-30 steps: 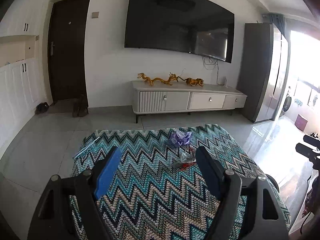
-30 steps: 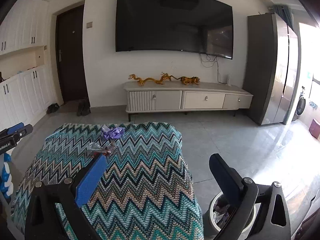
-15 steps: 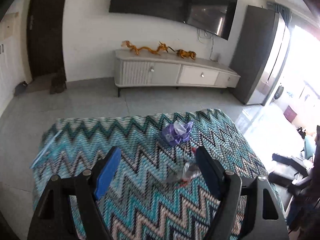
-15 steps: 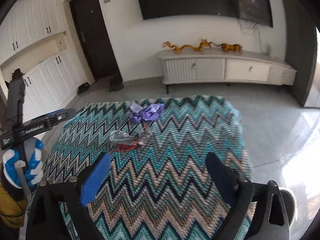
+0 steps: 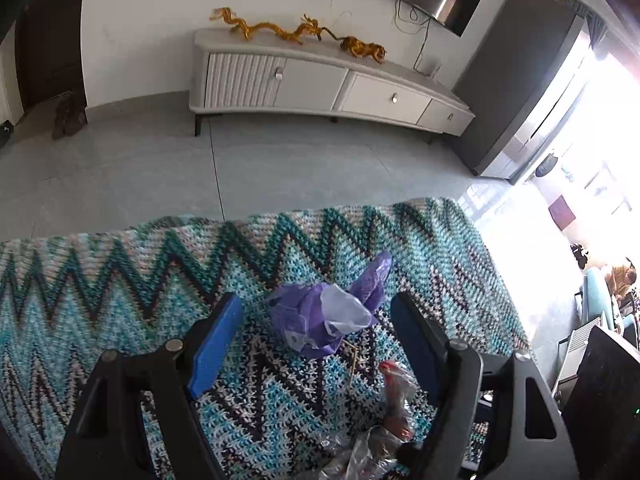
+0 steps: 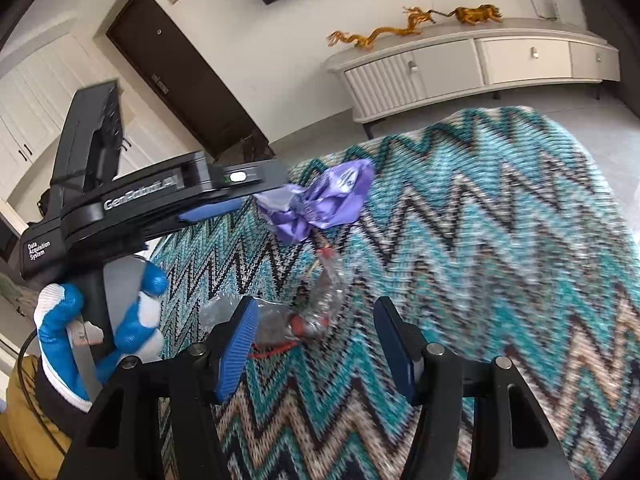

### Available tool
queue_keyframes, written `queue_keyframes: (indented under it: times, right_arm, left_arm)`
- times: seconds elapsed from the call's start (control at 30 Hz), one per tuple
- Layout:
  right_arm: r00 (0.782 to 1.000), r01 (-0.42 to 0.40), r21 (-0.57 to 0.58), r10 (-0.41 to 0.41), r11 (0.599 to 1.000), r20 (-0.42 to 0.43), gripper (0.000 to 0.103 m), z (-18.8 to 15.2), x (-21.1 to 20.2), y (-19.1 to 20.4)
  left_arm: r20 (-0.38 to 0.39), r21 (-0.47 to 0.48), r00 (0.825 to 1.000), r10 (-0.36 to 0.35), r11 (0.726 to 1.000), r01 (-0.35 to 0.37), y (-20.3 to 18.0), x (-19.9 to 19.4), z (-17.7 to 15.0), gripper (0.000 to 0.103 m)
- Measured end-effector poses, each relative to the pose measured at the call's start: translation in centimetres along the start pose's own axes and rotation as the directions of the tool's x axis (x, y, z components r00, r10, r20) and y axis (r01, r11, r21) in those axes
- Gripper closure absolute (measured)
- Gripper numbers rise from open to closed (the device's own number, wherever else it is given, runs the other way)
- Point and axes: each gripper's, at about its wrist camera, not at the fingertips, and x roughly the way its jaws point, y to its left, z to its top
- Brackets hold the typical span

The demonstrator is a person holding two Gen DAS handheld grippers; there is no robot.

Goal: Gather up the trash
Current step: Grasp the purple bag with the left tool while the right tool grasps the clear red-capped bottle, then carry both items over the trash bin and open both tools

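A crumpled purple plastic bag point(image 5: 320, 320) lies on the zigzag-knit table cover point(image 5: 120, 280). My left gripper point(image 5: 316, 312) is open, with the bag between its blue pads, not closed on it. The bag also shows in the right wrist view point(image 6: 320, 204), with the left gripper point(image 6: 240, 196) right beside it. A clear crumpled wrapper with red bits point(image 6: 304, 316) lies nearer. My right gripper point(image 6: 316, 320) is open and sits just above and around this wrapper. The wrapper shows at the bottom of the left wrist view point(image 5: 388, 420).
A white TV cabinet point(image 5: 320, 80) with golden dragon figures point(image 5: 280, 30) stands by the far wall. A dark tall cabinet point(image 5: 520, 92) is at the right. A dark door point(image 6: 180, 72) is at the left. Grey tile floor point(image 5: 160, 168) lies beyond the table's far edge.
Both grippers have dropped and moved forward over the table. The left now straddles the purple bag; the right has closed in on the clear wrapper. Both stay open.
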Motion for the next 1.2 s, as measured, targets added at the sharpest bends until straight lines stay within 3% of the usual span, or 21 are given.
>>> queue_keyframes:
  times: [0.07,0.2,0.23,0.5,0.7,0.9,1.2]
  right_arm:
    - [1.000,-0.006,0.005,0.006,1.000,-0.017,0.050,-0.2,1.1,0.1]
    - [0.999,-0.013,0.011,0.014,1.000,-0.033,0.073,-1.1,1.8,-0.2]
    - [0.999,-0.020,0.016,0.021,1.000,-0.034,0.079,-1.3,1.6,-0.3]
    - [1.000,-0.024,0.030,0.024,0.999,-0.013,0.081,-3.6,-2.1,-1.9]
    - [1.000,-0.003,0.019,0.003,1.000,0.025,0.082,-5.0,-6.3,-1.9]
    - [0.996,0.054,-0.065,-0.050,0.996,0.071,0.082,-5.9,-11.0,0.4]
    - [0.981,0.119,-0.169,-0.089,0.978,0.174,0.082,-8.9,-19.1,4.3]
  left_arm:
    - [-0.024,0.003,1.000,-0.002,1.000,0.002,0.0,1.0,-0.2,0.035]
    - [-0.057,0.001,0.998,-0.015,1.000,0.015,0.3,2.1,-1.0,0.061]
    - [-0.058,-0.001,0.998,-0.018,1.000,0.018,0.3,2.2,-1.1,0.061]
    - [0.001,0.019,1.000,-0.022,1.000,0.022,-0.1,0.2,-3.1,0.070]
    - [0.122,0.071,0.990,0.075,0.994,-0.084,-2.2,-5.3,-6.0,0.071]
    - [0.271,0.132,0.942,0.198,0.962,-0.240,-5.6,-12.4,-10.5,0.071]
    - [0.459,0.155,0.850,0.257,0.919,-0.361,-10.5,-21.2,-16.2,0.071]
